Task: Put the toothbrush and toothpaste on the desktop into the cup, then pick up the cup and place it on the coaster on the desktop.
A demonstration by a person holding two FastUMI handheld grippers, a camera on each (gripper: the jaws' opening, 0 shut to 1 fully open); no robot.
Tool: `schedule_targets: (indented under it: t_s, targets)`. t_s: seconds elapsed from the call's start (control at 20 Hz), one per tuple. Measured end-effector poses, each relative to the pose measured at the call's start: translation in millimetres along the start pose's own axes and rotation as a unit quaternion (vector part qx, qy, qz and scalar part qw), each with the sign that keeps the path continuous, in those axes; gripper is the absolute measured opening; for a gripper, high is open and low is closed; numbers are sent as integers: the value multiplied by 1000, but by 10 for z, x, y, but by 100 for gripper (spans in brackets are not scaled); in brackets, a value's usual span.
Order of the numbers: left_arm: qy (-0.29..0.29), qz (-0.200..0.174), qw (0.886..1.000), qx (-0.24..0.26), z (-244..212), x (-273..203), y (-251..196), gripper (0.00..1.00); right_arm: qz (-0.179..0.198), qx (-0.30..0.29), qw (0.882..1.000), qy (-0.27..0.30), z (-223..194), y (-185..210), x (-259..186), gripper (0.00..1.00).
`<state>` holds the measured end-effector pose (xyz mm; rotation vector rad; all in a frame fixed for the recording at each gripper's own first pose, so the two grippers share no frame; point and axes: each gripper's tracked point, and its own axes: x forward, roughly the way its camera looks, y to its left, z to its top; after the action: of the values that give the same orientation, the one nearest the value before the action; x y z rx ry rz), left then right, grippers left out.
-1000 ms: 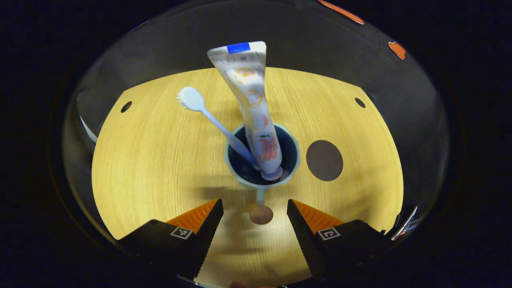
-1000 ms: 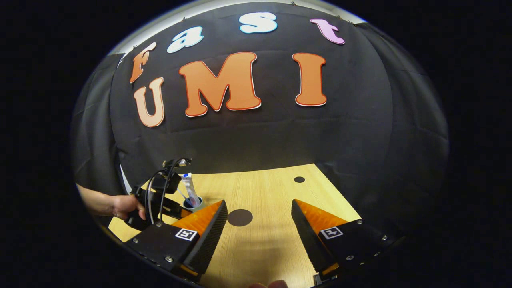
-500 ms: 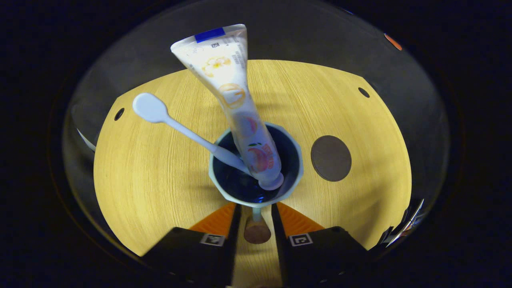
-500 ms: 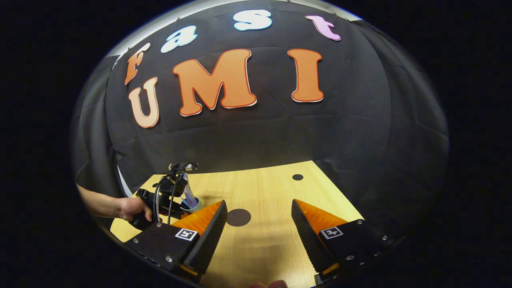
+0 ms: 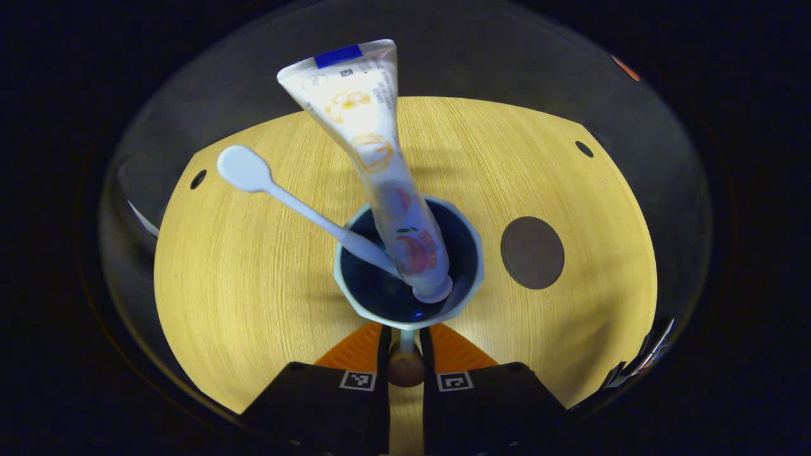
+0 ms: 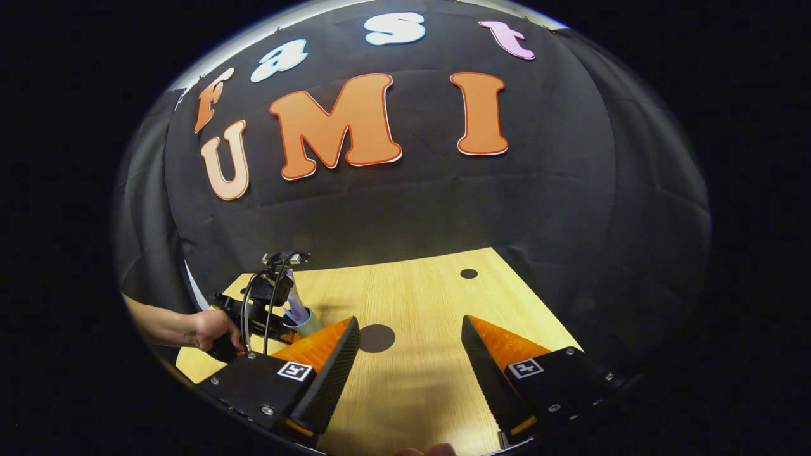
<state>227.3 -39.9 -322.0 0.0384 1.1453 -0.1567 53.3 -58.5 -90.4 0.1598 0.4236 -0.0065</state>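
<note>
Two items sit in the cup (image 5: 408,263): toothbrush (image 5: 298,206) leaning out to the left w/ head over the rim, and toothpaste (image 5: 374,152) tube standing cap-down, crimped end up. Cup is pale outside, dark blue inside, w/ a thin handle (image 5: 406,354) ending in a round brown knob, pointing back toward the camera in left gripper view.

Left tool (image 5: 404,339) is closed in on that handle, both fingers pressing it from either side just behind the cup wall. Can't tell from this angle whether the cup base touches the table (image 5: 241,266).

Coaster (image 5: 532,252), dark round disc, lies flat on the table right of the cup, near but apart. Small dark holes in the tabletop near the far corners.

Right gripper view: right tool (image 6: 408,345) hangs over the table w/ fingers spread wide, nothing btwn them. Coaster (image 6: 376,337) shows just past its left finger. Farther left, a hand (image 6: 212,326) grips the left tool (image 6: 263,313), w/ cable looping over its top; cup (image 6: 308,320) and toothpaste (image 6: 293,304) peek out beside it. Black cloth wall behind the table.
</note>
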Motion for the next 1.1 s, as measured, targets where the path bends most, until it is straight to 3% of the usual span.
schedule_targets:
  t_s: [0.45, 0.75, 1.1]
  targets:
    - [-52, -16, 998, 44, 88, 26, 8, 20, -4, 4, 1000, -9, 6, -76, -164, 96]
    - [-58, -49, 995, 62, 91, 41, 32, 20, -37, 11, 999, -12, -27, -418, -343, 96]
    - [-45, -46, 994, 84, 59, -2, 92, 20, -69, 29, 997, -4, -146, -779, -461, 96]
